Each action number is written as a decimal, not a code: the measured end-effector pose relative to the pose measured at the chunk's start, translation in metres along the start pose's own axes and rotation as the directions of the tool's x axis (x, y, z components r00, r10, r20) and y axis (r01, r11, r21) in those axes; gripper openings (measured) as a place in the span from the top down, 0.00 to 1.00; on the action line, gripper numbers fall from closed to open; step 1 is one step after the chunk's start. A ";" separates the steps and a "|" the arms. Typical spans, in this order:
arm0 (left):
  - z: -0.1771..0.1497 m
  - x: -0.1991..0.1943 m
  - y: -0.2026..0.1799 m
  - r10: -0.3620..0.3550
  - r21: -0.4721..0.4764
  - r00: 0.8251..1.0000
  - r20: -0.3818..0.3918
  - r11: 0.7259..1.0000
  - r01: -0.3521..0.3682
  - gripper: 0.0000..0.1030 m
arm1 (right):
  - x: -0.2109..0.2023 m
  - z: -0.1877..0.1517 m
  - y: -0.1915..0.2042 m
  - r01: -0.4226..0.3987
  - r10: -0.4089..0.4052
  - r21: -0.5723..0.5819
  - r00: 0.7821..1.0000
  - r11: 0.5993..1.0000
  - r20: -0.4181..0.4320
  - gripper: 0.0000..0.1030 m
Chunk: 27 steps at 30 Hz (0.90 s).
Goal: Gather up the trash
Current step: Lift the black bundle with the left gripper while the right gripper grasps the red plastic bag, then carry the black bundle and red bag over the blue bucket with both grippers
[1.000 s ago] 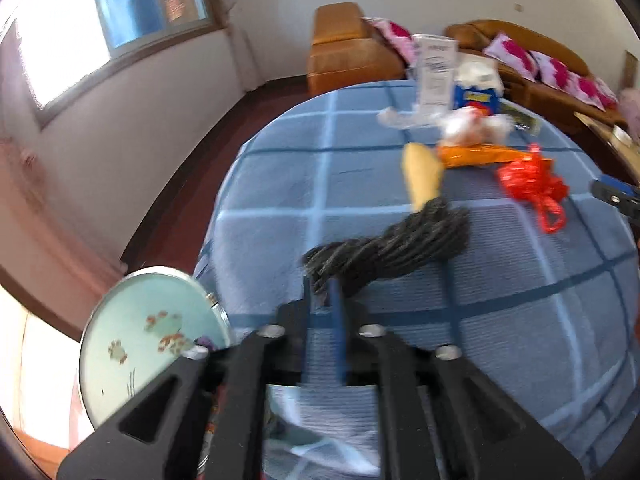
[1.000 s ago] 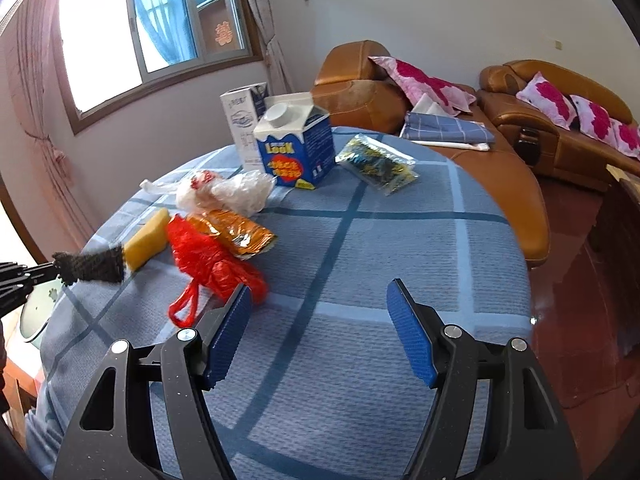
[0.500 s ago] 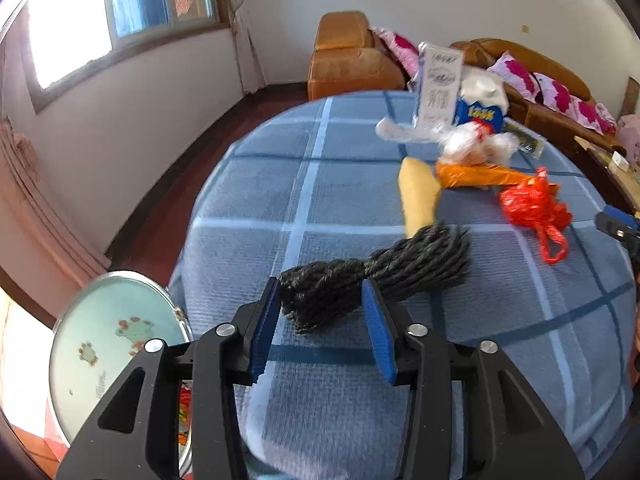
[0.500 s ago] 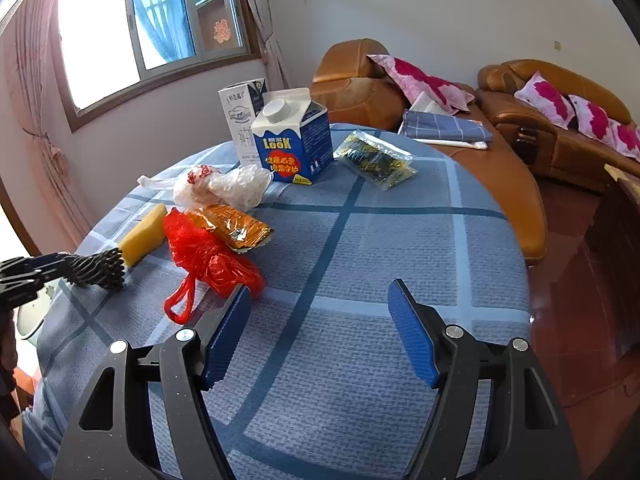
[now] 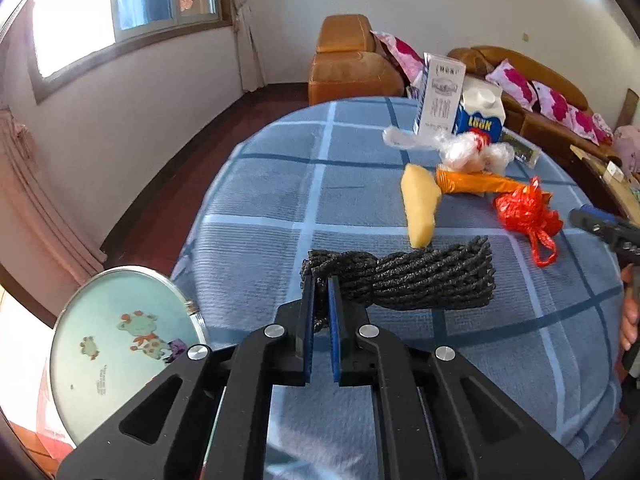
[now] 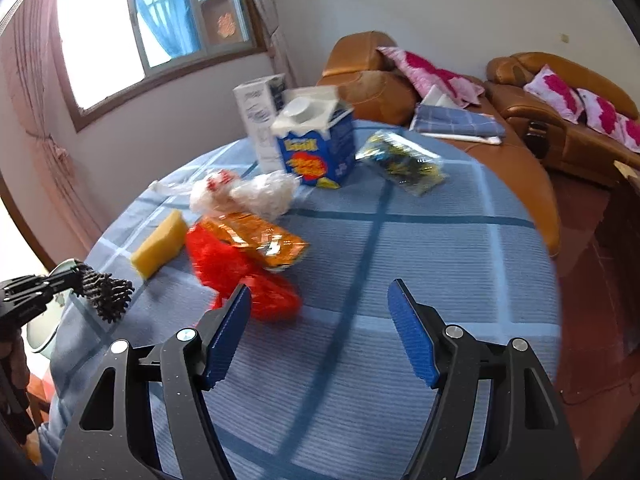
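Observation:
A twisted black mesh net [image 5: 420, 280] lies on the blue checked tablecloth [image 5: 280, 208]. My left gripper [image 5: 322, 284] is closing tight on the net's near end, which is pinched between the pads. The right wrist view shows that net [image 6: 106, 294] at the table's left edge. My right gripper [image 6: 319, 290] stands open over bare cloth, its left finger just in front of a red plastic bag [image 6: 232, 268]. Beyond lie a yellow sponge [image 6: 160, 244], an orange wrapper [image 6: 260, 240] and a crumpled clear bag [image 6: 248, 192].
A blue milk carton [image 6: 316, 144], a white box [image 6: 260, 120] and a shiny snack packet [image 6: 404, 162] stand at the table's far side. A round bin lid with a frog picture [image 5: 120, 344] sits below the table's left edge. Brown sofas [image 6: 560, 128] line the wall.
The left jaws went from wide around the net's near end to closed on it. The right gripper shifted toward the red bag and stayed open.

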<state>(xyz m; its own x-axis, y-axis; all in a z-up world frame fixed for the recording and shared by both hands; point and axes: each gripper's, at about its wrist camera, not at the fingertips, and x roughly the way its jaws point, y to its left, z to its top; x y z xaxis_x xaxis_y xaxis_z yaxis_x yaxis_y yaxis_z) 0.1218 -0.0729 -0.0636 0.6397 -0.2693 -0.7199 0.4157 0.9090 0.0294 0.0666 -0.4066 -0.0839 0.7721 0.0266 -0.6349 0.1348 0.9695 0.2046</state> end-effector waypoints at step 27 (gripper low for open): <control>-0.030 -0.077 0.081 0.149 -0.102 0.988 0.044 0.984 -0.144 0.94 | -0.021 0.011 0.097 -0.161 0.161 -0.241 0.987 0.957 -0.020 0.90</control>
<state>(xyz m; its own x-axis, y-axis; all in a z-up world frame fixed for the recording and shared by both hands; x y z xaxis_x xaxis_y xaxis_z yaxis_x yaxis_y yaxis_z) 0.0869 0.0315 -0.0267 0.7220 -0.1446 -0.6766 0.2516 0.9658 0.0620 0.0704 -0.3156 -0.0420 0.7714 0.1872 -0.6083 -0.1449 0.9823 0.1185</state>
